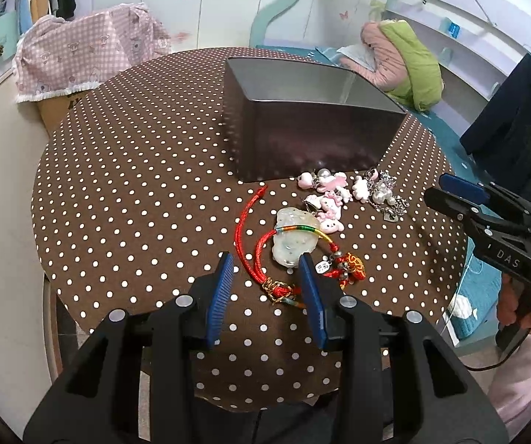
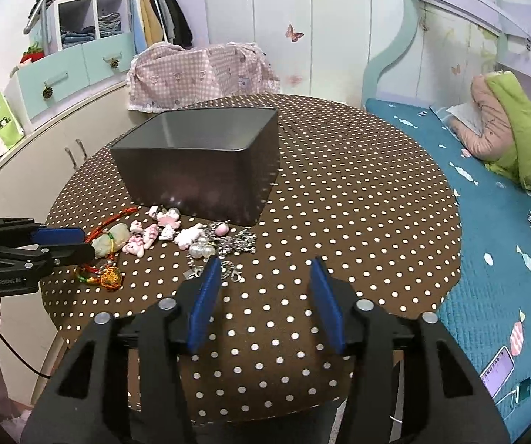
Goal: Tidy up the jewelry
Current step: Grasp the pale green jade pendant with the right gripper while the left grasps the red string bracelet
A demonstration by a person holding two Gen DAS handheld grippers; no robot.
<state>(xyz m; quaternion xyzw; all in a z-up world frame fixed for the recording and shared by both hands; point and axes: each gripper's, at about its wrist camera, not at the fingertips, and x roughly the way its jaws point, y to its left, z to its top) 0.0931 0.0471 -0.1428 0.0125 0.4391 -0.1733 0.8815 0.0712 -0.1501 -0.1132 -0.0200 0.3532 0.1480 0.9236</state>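
Your left gripper (image 1: 267,268) hovers with jaws spread around the red cord bracelet (image 1: 261,259) at lower centre, nothing pinched. Your right gripper (image 2: 265,273) sits lower centre, jaws spread, beside the pearl chain (image 2: 206,253). The tin (image 1: 302,125) stands mid-frame on the desk (image 1: 135,185).

A round table (image 2: 358,199) covered in brown cloth with white polka dots carries everything. Toward its far side stands an open dark metal box (image 2: 198,170), and just in front of the box lies a loose cluster: pink cartoon charms (image 1: 330,194), a pearl and silver chain piece (image 1: 385,194), a pale jade-like pendant (image 1: 295,238) and a red cord bracelet (image 1: 261,255) with a red and gold knot charm (image 2: 111,277).
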